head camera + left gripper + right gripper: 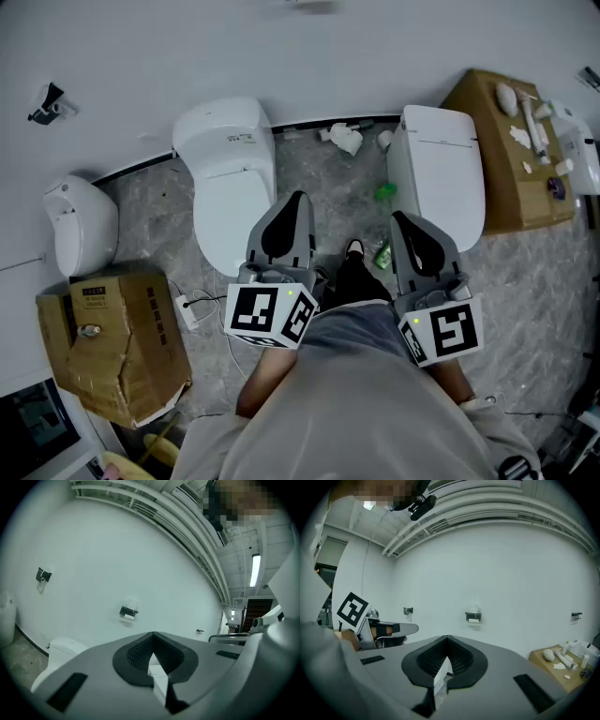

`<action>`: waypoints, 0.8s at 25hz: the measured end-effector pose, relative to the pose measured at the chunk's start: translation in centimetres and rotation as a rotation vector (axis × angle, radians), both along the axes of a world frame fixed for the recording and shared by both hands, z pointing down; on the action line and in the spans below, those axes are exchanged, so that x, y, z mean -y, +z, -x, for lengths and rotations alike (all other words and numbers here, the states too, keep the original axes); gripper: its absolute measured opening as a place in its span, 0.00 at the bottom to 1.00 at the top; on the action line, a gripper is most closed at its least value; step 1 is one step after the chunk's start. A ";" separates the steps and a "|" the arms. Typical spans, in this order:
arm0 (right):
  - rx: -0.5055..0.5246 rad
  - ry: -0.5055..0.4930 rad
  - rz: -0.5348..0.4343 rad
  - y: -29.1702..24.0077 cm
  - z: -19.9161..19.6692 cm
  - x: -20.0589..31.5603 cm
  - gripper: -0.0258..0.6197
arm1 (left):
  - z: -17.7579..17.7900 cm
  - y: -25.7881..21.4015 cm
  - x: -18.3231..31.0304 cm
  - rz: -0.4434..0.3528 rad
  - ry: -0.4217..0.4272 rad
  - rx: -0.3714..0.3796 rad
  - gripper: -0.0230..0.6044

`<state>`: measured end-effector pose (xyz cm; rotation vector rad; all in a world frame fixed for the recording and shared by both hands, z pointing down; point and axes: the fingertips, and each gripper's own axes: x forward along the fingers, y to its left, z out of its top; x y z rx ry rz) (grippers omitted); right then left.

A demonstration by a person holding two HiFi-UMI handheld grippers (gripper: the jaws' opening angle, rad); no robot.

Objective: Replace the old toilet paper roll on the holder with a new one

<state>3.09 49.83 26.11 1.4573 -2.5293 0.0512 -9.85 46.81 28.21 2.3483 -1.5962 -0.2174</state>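
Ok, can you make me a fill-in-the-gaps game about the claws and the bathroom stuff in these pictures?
1. The left claw and the right claw are both empty and ____.
2. The toilet paper holder with a roll on it is fixed to the ____.
3. The toilet just ahead of the left claw is coloured ____.

Missing words: shut; wall; white.

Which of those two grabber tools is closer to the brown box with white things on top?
Right. Only a white toilet separates the right gripper from the cardboard box; the left gripper lies beyond it, farther from the box.
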 end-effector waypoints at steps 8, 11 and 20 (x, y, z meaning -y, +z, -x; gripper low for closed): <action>0.004 -0.008 0.001 -0.2 -0.6 1.3 0.06 | -0.7 -0.1 1.1 0.026 -0.001 -0.004 0.04; 0.005 -0.011 0.004 -0.2 -1.2 2.7 0.06 | -1.4 -0.3 2.1 0.027 0.004 -0.011 0.04; 0.057 -0.030 0.000 -0.7 -3.8 7.7 0.07 | -4.5 -1.5 6.9 -0.003 0.006 -0.025 0.04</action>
